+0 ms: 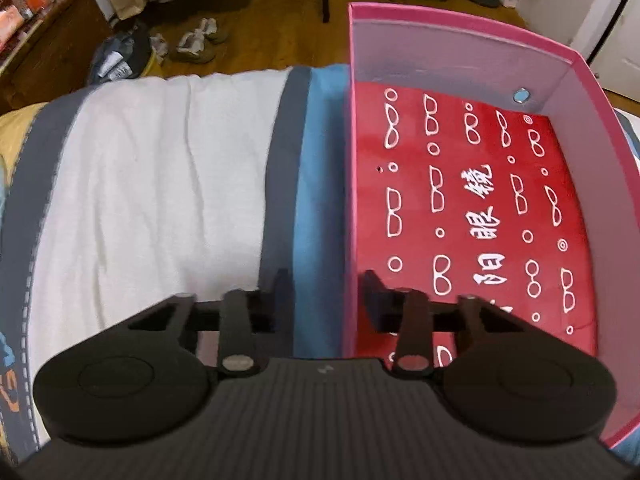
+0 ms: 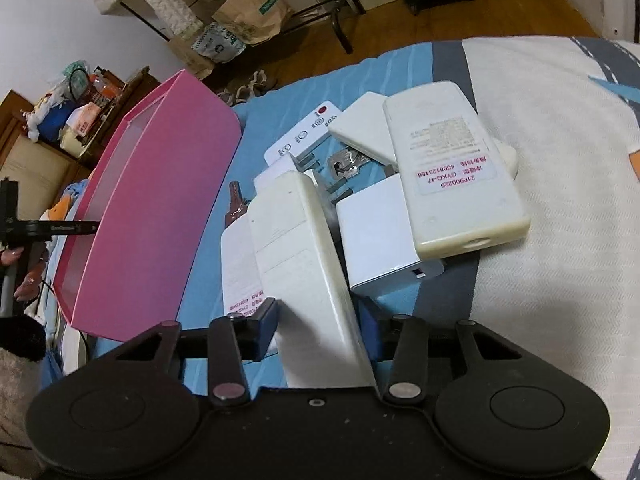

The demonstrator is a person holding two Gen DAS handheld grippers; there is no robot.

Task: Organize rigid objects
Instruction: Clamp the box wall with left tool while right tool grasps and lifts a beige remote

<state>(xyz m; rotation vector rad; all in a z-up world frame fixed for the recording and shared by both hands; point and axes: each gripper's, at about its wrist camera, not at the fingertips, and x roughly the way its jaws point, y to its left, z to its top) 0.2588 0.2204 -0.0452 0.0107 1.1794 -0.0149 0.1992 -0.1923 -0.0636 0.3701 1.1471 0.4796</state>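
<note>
Between the fingers of the right gripper [image 2: 318, 330], closed on it, sits a cream remote [image 2: 304, 272] (top of the pile [image 2: 384, 184] on the bed [image 2: 560, 240]), ready for lifting. Left gripper [image 1: 326, 300] clamps the near wall of the pink box [image 1: 460, 52], steadying it to receive the remote.

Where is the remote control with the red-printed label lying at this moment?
In the right wrist view, the remote control lies label-up atop the pile of white devices, right of the pink box, on the bed.
</note>
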